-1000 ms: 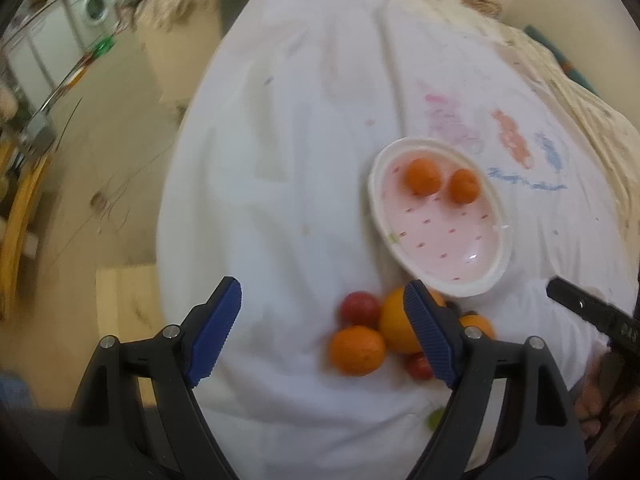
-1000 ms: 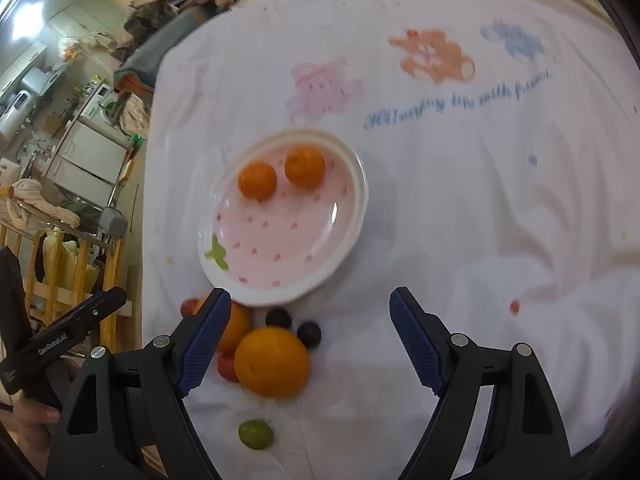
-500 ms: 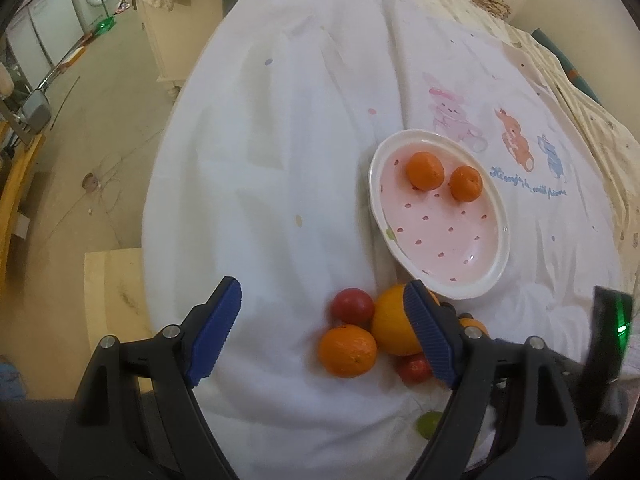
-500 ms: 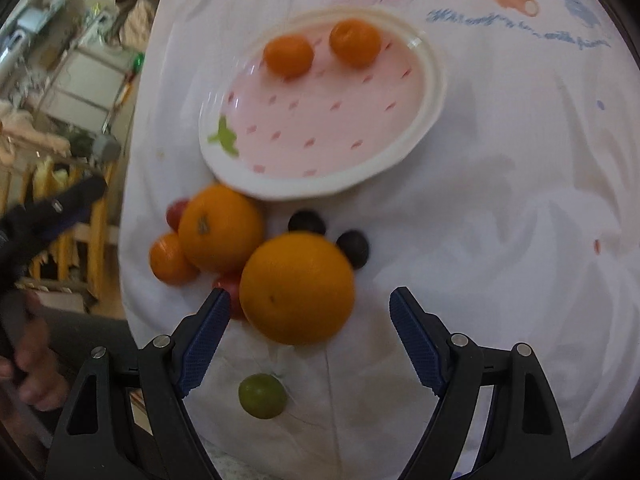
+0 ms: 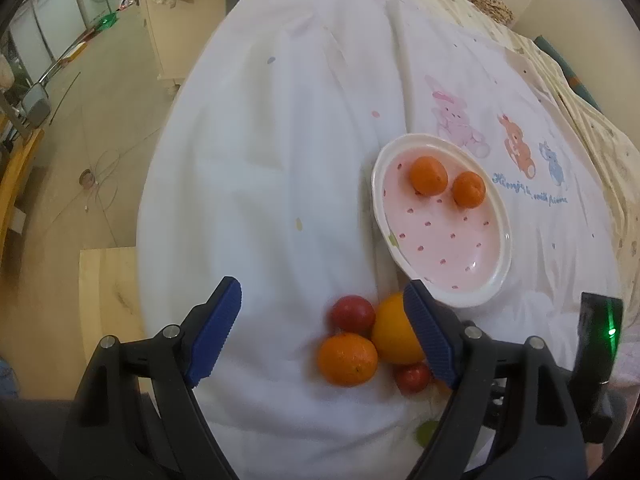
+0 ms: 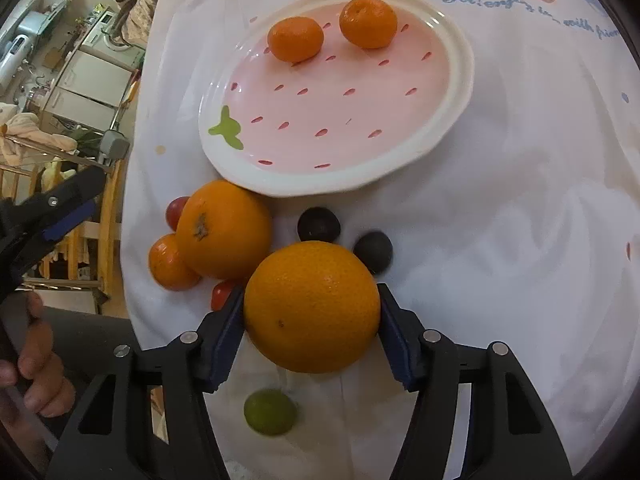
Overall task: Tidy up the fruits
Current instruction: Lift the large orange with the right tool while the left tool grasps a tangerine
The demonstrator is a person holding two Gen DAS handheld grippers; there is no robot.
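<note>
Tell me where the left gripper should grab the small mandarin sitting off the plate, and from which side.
Grip the small mandarin across its widest middle. The left gripper should probably come from above and the open cloth side, since the red fruit and big orange press against its far and right sides. Jaws are open wide enough.

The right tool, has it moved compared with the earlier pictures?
Yes. The right tool has moved closer to the pink plate and down to the fruit pile, and its fingers now close on the large orange.
</note>
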